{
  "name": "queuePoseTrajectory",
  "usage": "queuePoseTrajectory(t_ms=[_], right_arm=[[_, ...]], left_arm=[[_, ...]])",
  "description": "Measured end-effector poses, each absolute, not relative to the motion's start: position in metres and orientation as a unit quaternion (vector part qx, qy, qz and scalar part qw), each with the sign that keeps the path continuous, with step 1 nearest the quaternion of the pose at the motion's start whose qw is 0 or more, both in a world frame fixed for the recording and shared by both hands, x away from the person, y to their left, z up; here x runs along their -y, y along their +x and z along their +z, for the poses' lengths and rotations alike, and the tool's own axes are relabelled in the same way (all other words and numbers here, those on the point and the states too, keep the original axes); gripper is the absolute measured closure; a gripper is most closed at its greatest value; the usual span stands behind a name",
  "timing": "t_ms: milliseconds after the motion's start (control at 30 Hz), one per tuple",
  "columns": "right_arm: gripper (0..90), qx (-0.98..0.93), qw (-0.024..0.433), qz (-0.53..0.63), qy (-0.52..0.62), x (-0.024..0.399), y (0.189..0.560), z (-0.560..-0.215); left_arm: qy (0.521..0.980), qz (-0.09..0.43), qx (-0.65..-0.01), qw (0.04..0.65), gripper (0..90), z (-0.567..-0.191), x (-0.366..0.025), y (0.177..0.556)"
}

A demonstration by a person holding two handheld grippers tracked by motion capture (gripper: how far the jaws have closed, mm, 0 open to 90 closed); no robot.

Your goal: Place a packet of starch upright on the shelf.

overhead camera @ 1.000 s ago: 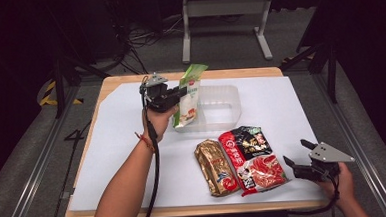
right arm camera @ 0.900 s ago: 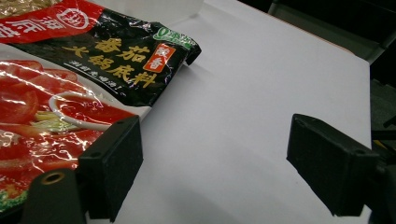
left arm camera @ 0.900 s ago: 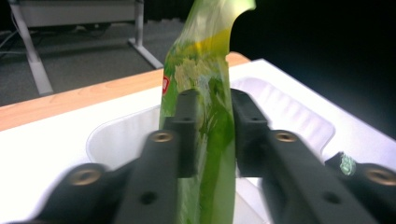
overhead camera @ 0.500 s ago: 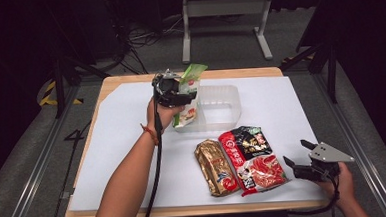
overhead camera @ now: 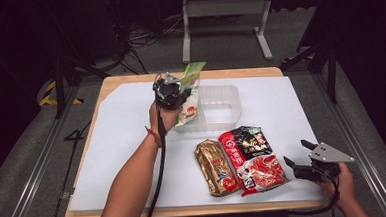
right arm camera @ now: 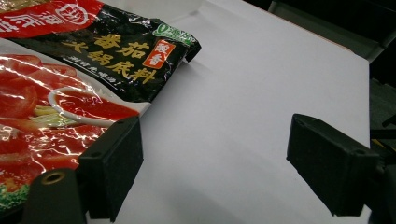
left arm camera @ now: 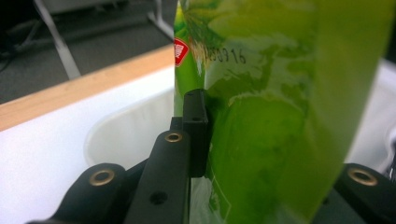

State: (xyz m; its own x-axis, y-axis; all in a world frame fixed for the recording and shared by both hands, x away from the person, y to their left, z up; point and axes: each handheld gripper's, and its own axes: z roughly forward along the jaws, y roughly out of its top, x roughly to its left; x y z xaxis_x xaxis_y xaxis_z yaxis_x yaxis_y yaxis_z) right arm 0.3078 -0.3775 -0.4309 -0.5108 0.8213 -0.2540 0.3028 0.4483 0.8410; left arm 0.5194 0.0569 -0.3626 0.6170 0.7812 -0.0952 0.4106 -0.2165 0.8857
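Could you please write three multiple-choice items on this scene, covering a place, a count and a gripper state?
1. Where is the green packet?
A. flat on the white sheet
B. held over the clear tub's left end
C. on the floor

2. How many packets lie flat on the white sheet?
A. two
B. four
C. none

3. The right gripper is:
A. shut on the red packet
B. open, holding nothing
C. inside the tub

Key: 1 B, the left gripper clamps it at the clear tub; 2 A, the gold packet and the red packet; 3 B, its jaws stand apart.
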Motion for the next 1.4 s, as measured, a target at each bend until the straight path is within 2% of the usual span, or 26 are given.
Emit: queuePoseTrajectory(t_ms=[200, 500, 667, 1100, 1400], right_arm=[[18.9, -0.781, 0.34, 0.382, 0.358, 0.377, 0.307, -0.431], [19.1, -0.781, 0.342, 0.381, 0.358, 0.377, 0.307, -0.431], [19.0, -0.781, 0.342, 0.38, 0.359, 0.377, 0.307, -0.431], [18.7, -0.78, 0.34, 0.383, 0.359, 0.376, 0.307, -0.431], [20.1, -0.772, 0.318, 0.406, 0.372, 0.378, 0.309, -0.429]], left_arm=[[0.698, 0.233, -0.388, 0.554, 82.1, -0.366, -0.061, 0.51], [0.687, 0.239, -0.394, 0.562, 81.4, -0.393, -0.056, 0.506], [0.7, 0.226, -0.374, 0.565, 77.2, -0.393, -0.068, 0.497], [0.715, 0.231, -0.363, 0.552, 78.7, -0.399, -0.084, 0.484], [0.727, 0.235, -0.355, 0.539, 77.8, -0.401, -0.087, 0.48]])
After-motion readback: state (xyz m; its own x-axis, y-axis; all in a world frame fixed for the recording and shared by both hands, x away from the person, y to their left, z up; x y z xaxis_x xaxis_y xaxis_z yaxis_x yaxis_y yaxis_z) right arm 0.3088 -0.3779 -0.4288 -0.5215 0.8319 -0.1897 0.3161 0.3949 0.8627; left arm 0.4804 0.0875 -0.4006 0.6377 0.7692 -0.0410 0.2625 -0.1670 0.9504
